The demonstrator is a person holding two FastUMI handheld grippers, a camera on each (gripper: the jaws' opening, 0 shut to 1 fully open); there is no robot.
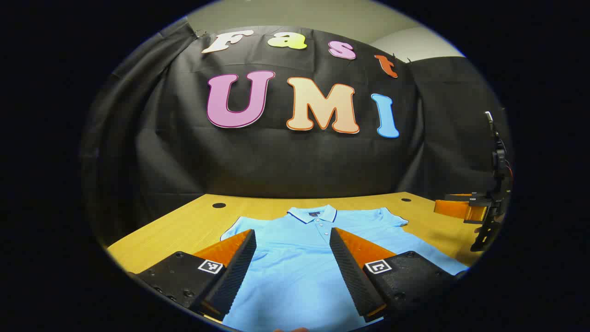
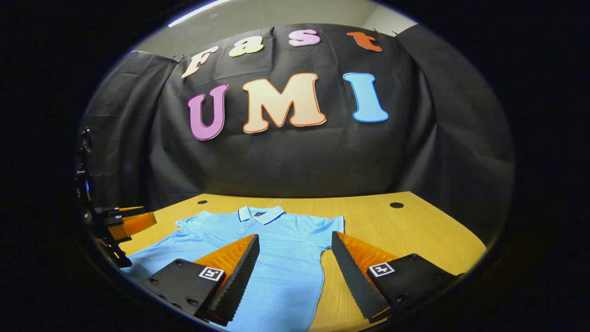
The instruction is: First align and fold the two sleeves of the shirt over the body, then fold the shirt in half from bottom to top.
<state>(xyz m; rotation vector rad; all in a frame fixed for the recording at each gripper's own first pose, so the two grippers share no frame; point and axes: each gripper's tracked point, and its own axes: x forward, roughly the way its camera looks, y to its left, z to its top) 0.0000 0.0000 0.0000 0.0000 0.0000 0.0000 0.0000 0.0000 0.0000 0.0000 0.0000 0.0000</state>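
Lying flat and face up on the wooden table: a light blue polo shirt, collar at the far end toward the black wall, hem at the near edge, both short sleeves spread out to the sides. Nothing folded yet by the look of it.

Hovering above the shirt's left half, the left gripper, fingers spread wide with nothing between them, bare cloth showing in the gap. Just ahead and to the left of it, the left sleeve, flat on the wood. Likely a thin knit: soft, limp, light, prone to sag and wrinkle once lifted, and to drag rather than slide neatly on the table. Best pinched at the sleeve's outer hem or corner, taking a single layer, then carried over the chest.

At the collar, a dark trim line, a short buttoned placket, and a small dark label inside the neck, too small to read. No other writing or brand visible on the cloth.

Farther right, the right gripper, also wide open and empty, poised over the shirt's right edge with one finger above cloth and the other above bare wood. Near its far finger, the right sleeve, square-cut and flat, well placed for a pinch at its outer corner.
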